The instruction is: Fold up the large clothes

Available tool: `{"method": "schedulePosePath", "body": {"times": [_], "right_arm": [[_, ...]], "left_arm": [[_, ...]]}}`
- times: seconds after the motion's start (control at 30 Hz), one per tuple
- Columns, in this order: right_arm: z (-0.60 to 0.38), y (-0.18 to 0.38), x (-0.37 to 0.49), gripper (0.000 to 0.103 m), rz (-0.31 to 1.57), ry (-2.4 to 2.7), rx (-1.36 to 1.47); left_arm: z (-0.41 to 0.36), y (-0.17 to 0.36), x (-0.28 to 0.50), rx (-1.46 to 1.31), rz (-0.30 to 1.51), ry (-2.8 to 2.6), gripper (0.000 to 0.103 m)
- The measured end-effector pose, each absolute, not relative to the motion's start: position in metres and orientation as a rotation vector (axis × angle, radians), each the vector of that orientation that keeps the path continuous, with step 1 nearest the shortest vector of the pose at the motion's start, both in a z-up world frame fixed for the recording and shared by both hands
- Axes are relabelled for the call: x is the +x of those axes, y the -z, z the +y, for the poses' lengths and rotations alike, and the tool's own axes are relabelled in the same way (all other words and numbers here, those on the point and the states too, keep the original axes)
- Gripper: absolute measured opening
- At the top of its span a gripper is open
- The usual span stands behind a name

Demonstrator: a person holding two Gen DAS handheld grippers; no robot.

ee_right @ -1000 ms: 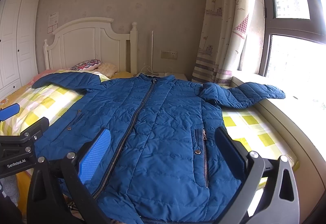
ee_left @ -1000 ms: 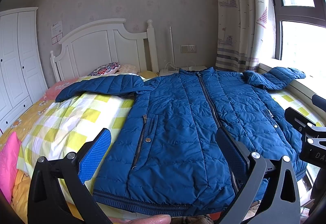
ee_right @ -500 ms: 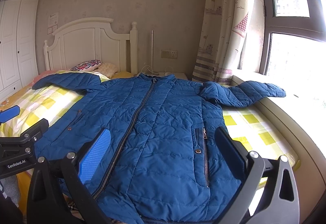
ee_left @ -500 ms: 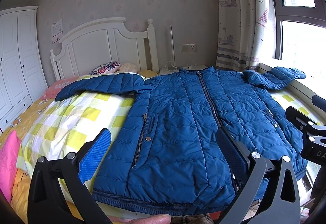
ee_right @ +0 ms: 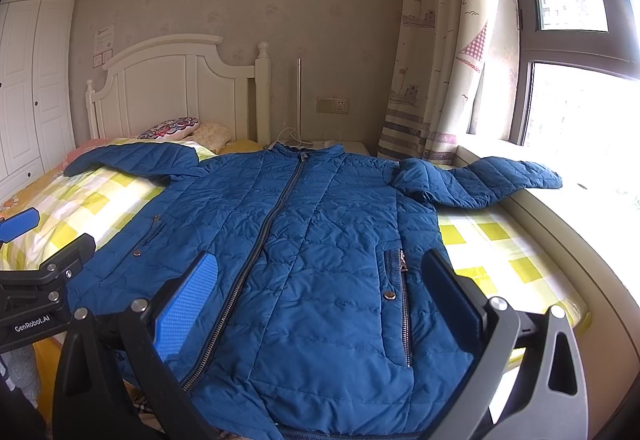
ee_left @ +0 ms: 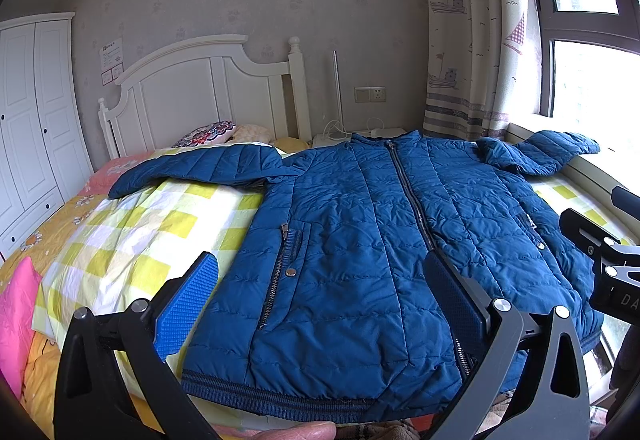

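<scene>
Black tongs (ee_left: 320,304) with silver screws, blue ribbed pads (ee_left: 186,304), "GenRobot.AI" lettering.

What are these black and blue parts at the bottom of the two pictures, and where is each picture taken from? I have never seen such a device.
They are handheld grippers, each with two fingers; a person holds one in each hand. A wide-angle camera on each looks forward along its fingers. One picture comes from the left gripper, the other from the right gripper; each also shows the other gripper at its edge. Both are open and hold nothing. Ahead, a blue jacket lies flat on the bed, front up and zipped, sleeves spread to both sides. One sleeve reaches the window ledge. Pillows lie by the headboard. No folding has begun.
</scene>
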State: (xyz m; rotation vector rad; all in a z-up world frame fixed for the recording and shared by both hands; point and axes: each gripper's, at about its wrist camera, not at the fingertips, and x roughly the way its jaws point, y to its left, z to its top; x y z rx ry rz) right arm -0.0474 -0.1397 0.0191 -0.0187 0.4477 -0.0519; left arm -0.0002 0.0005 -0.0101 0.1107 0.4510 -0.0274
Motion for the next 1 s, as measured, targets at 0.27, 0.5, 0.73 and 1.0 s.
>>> {"method": "schedulePosePath", "body": {"times": [0.27, 0.5, 0.73, 1.0], "right_arm": [[-0.14, -0.019, -0.047, 0.101, 0.448, 0.051, -0.017], [-0.14, -0.019, -0.047, 0.101, 0.448, 0.049, -0.015], [-0.144, -0.015, -0.045, 0.101, 0.452, 0.04, 0.003], [-0.173, -0.006, -0.022, 0.101, 0.501, 0.037, 0.065]], "left_arm": [[0.0, 0.01, -0.003, 0.114, 0.442, 0.029, 0.099], [0.0, 0.009, -0.003, 0.114, 0.442, 0.029, 0.099], [-0.003, 0.01, 0.001, 0.119, 0.46, 0.036, 0.099], [-0.009, 0.023, 0.033, 0.158, 0.514, 0.017, 0.099]]}}
